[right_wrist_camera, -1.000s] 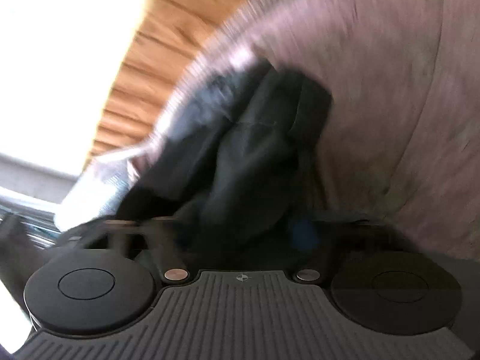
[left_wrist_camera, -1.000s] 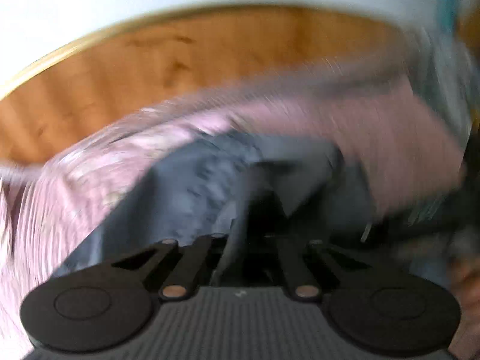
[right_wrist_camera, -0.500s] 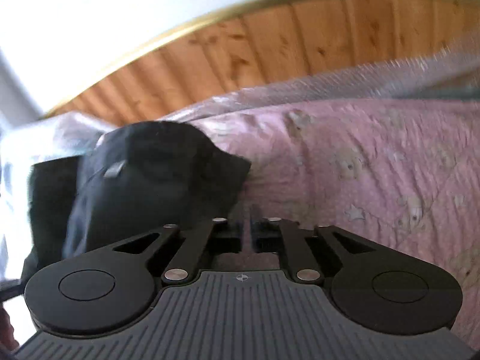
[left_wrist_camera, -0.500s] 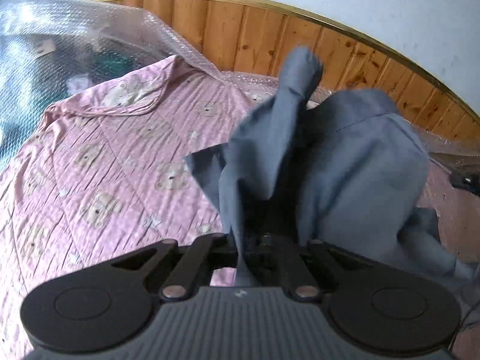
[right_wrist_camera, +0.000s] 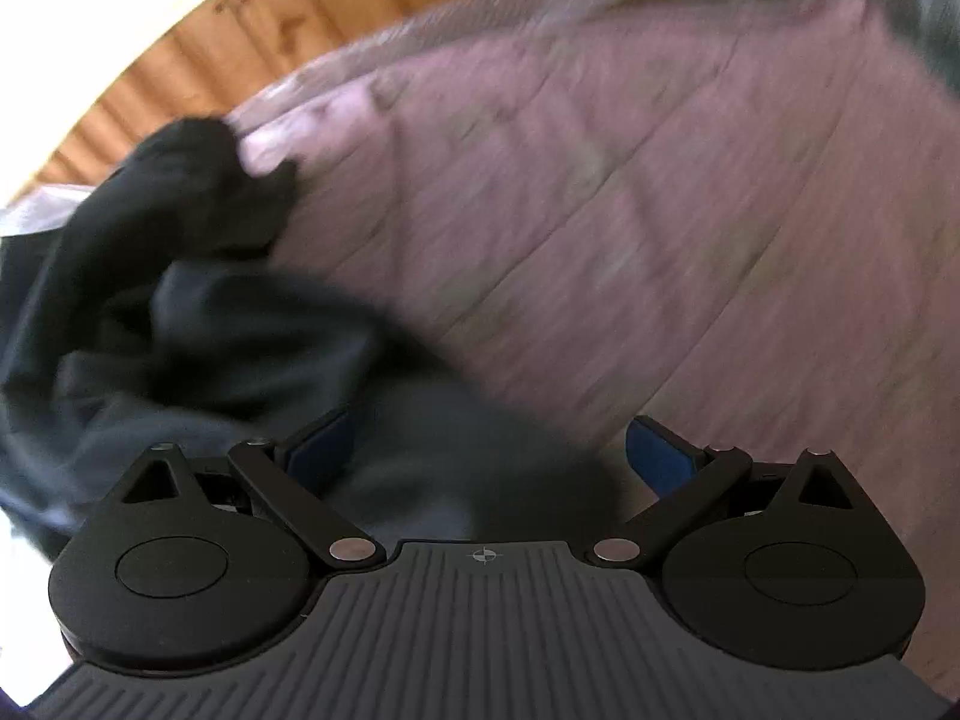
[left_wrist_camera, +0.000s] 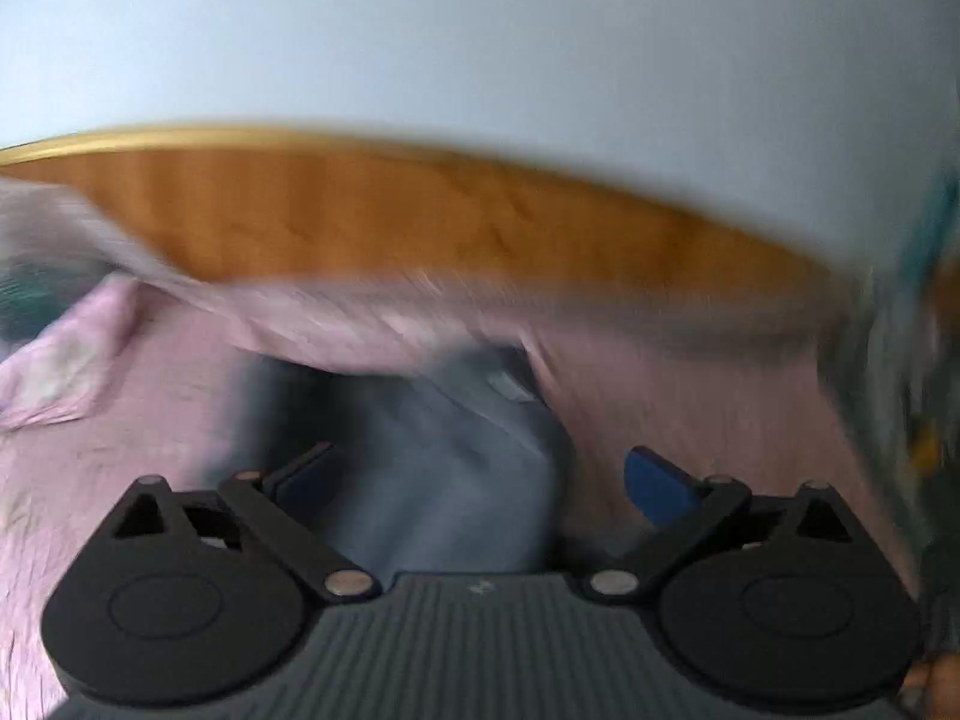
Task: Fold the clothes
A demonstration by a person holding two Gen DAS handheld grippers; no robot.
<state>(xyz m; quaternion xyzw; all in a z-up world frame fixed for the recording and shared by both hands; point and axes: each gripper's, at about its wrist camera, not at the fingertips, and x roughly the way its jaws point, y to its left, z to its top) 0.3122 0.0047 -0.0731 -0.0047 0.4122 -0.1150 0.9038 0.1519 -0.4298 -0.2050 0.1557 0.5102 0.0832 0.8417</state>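
Grey-blue cotton garment (left_wrist_camera: 444, 468) lies crumpled on the pink quilted bedcover (left_wrist_camera: 690, 396), between both open, empty grippers, left (left_wrist_camera: 480, 474) and right (right_wrist_camera: 486, 450). Closing now risks pinching bunched layers or the bedcover, since blur hides every edge.

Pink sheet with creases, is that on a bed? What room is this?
Probably a bedroom. The pink sheet spreads wide like a bed cover, wood panelling runs behind it like a headboard, and a dark garment lies on top.
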